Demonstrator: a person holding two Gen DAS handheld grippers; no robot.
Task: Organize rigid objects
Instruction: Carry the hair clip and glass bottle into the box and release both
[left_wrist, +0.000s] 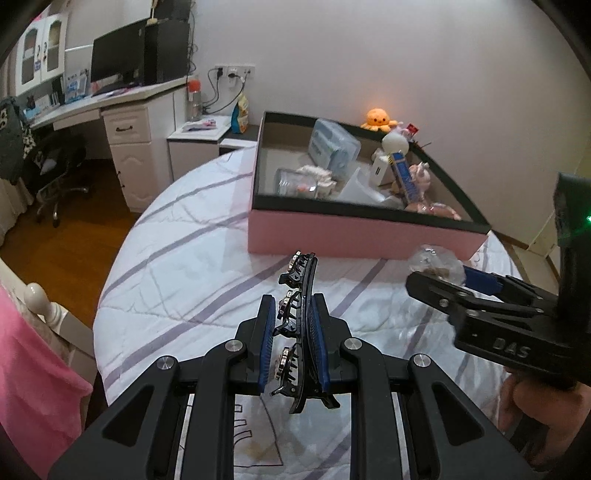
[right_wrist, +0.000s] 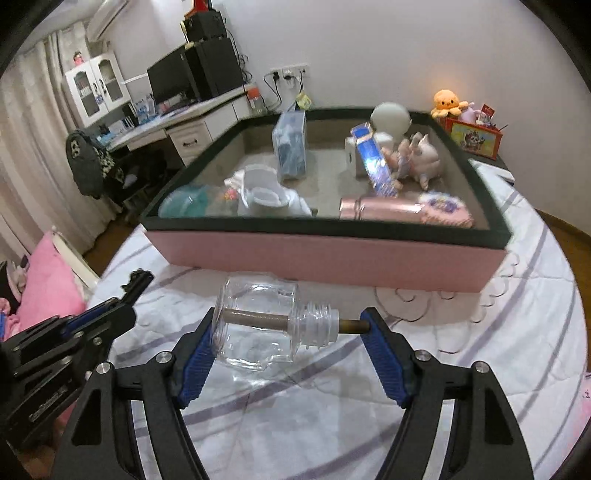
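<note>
Both grippers hang over a bed covered with a white quilt (right_wrist: 332, 424) crossed by purple stripes. Left gripper (left_wrist: 293, 325) has its blue pads pressed together on a black hair clip (left_wrist: 300, 306) with toothed clasps and small metal ornaments; the clip stands on edge between the pads and juts out past the fingertips toward the box. Right gripper (right_wrist: 291, 332) has its jaws set around a clear glass bottle (right_wrist: 258, 325) lying on its side across them: the left pad touches the bottle's flat base, and the right pad meets the end of a brown stick (right_wrist: 255, 318) that runs through the bottle and sticks out of its threaded neck. Whether the bottle rests on the quilt or is lifted off it, I cannot tell. Just beyond both grippers, toward the far edge of the bed, sits a wide pink box (right_wrist: 332, 258) with a black rim. Inside it lie a blue packet, a white round-headed toy, a blue carton, pink plush toys and a pink tube. Behind the box an orange plush octopus (right_wrist: 447, 101) sits by the wall, and a white desk (left_wrist: 125, 122) with a monitor fills the left corner of the room.
</note>
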